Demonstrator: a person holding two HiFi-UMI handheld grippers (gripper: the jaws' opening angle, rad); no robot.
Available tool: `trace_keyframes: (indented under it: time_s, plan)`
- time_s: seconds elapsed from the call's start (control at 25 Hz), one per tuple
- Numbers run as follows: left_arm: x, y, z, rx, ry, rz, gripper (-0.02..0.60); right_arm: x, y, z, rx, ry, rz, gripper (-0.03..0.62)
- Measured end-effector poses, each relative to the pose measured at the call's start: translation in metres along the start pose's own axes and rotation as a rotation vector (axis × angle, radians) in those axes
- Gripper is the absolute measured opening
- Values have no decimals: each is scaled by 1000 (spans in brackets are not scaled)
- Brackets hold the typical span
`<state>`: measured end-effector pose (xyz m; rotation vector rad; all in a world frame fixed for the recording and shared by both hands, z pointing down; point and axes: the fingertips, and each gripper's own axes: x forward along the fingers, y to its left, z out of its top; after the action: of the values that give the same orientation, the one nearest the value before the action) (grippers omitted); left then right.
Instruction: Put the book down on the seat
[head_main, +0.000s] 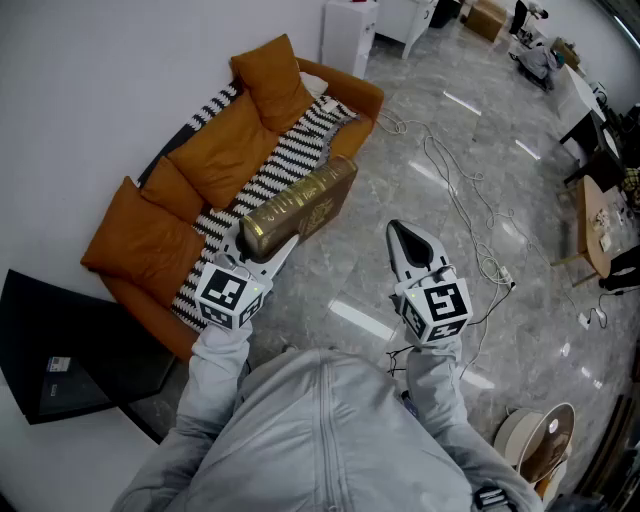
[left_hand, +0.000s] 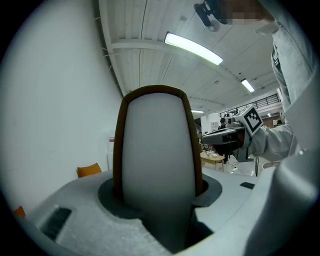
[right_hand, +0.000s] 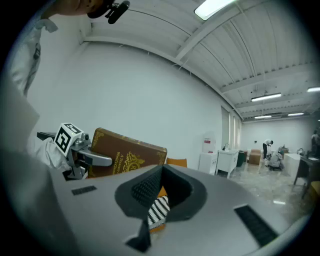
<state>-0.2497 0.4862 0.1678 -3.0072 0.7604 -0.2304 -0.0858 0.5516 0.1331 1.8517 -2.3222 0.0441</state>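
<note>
We hold the thick brown book (head_main: 300, 208) in our left hand-held gripper (head_main: 275, 250). Its jaws press on the near end of the book, and the rest sticks out ahead of them. The book is up in the air, not lying on the seat. The orange sofa (head_main: 150, 245) with its striped blanket (head_main: 290, 150) is just past the left hand-held gripper, ahead of it and lower down. Our right hand-held gripper (head_main: 398, 230) is off to the right of the left one, apart from the book. Its jaws are closed and hold nothing, and it hangs over the shiny floor (head_main: 440, 200).
</note>
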Motion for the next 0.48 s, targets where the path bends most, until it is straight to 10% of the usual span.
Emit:
trace_keyframes:
  time_s: [0.48]
  plan:
    - [10, -4, 12, 49, -9, -5, 244, -6, -18, 5, 14, -33, -8, 29]
